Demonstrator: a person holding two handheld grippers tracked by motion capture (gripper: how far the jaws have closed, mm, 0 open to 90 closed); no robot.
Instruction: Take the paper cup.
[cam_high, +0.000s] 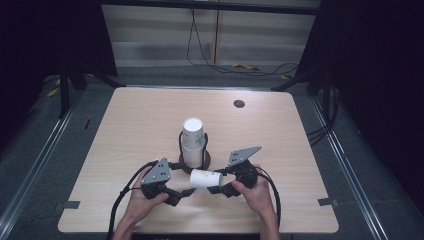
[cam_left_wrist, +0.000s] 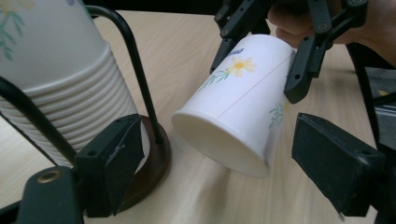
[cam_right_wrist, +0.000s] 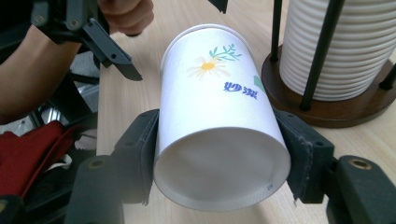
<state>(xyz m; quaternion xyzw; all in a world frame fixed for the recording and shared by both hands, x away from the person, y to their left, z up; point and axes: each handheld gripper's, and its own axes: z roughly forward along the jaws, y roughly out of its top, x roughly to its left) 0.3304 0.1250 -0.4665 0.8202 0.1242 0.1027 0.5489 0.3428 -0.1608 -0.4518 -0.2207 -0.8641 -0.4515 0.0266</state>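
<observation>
Cup (cam_right_wrist: 219, 121) lies sideways above the worktop (cam_high: 130, 130), pinched near its base by the right claw (cam_right_wrist: 219, 154), beside the cup stack (cam_high: 192, 142). The left claw (cam_left_wrist: 233, 163) gapes open at its rim; I'd worry a harder squeeze could crumple the thin wall.

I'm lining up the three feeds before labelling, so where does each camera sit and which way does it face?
High view: above the person's side, looking forward and down on the table; both forearms and hands show.
Left gripper view: rides the left gripper, looking past its open jaws at the paper cup; the other hand shows.
Right gripper view: rides the right gripper, shut on the cup; a forearm shows.
All share the cup and the cup stack.
</observation>
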